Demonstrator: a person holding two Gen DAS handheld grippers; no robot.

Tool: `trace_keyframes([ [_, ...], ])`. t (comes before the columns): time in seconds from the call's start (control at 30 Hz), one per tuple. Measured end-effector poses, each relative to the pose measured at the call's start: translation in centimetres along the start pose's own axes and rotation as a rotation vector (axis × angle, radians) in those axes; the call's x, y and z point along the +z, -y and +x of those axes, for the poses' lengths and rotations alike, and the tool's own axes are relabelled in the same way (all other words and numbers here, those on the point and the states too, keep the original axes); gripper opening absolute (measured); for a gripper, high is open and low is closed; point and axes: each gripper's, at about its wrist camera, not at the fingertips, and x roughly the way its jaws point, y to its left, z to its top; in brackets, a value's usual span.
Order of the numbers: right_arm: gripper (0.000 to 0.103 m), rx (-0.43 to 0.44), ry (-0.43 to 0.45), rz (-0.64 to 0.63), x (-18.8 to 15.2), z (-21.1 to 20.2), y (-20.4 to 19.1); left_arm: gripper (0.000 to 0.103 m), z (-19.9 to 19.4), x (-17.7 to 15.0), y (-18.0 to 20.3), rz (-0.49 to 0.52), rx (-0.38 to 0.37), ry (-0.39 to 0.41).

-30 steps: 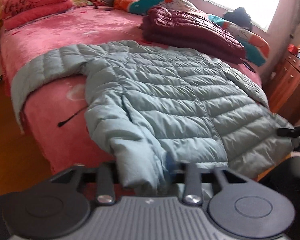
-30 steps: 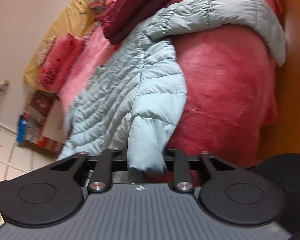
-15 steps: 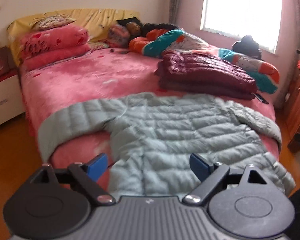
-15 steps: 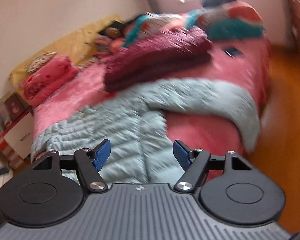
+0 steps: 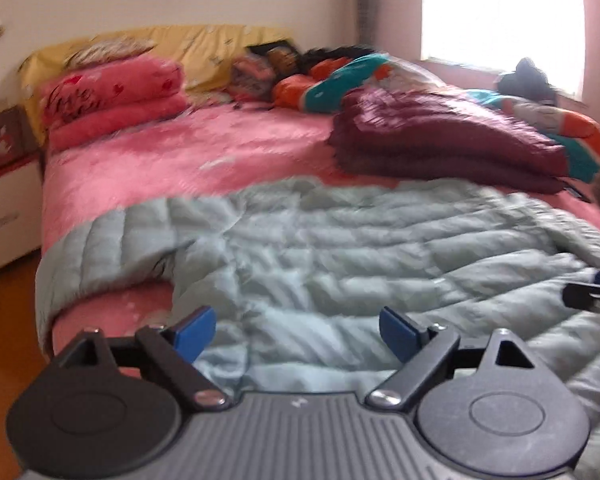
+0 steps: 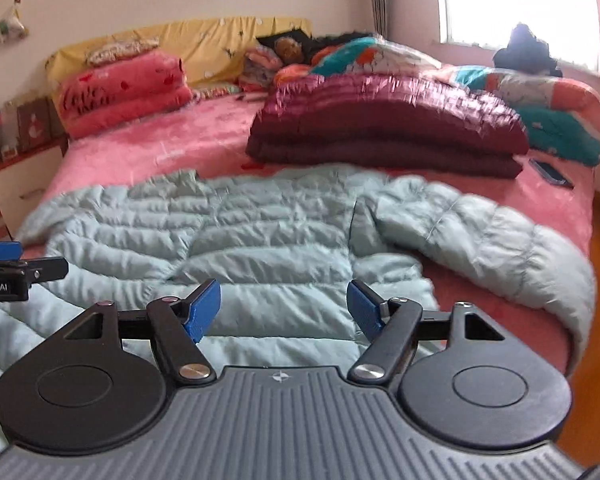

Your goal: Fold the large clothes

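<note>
A pale blue quilted puffer jacket (image 5: 340, 256) lies spread flat across the foot of the pink bed (image 5: 172, 160), with one sleeve (image 5: 96, 248) draped over the left edge. In the right wrist view the jacket (image 6: 260, 240) lies the same way, its other sleeve (image 6: 500, 248) draped over the right edge. My left gripper (image 5: 296, 330) is open and empty above the jacket's hem. My right gripper (image 6: 284, 308) is open and empty above the hem too. The left gripper's tip (image 6: 4, 264) shows at the right wrist view's left edge.
A folded maroon puffer jacket (image 6: 384, 132) lies behind the blue one. Pink folded blankets (image 5: 112, 100) and a colourful quilt (image 6: 540, 104) lie near the headboard. A phone (image 6: 550, 172) lies on the right of the bed. A white nightstand (image 5: 4, 216) stands left. Wooden floor surrounds the bed.
Both grippers were shut on the jacket's hem a second ago. They have let go, opened and pulled back, and the jacket now lies flat on the bed.
</note>
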Motion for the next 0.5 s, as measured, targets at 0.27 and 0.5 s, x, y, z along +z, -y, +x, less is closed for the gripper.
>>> trace_keyframes([
  [0.27,0.092,-0.029,-0.113,-0.028,-3.0,5.6,0.4,0.102,2.5,-3.1,-2.5,-0.127,0.010,-0.045],
  [0.5,0.099,-0.022,-0.090,-0.023,-4.5,7.1,1.2,0.103,3.0,-3.8,-1.8,-0.062,0.027,-0.040],
])
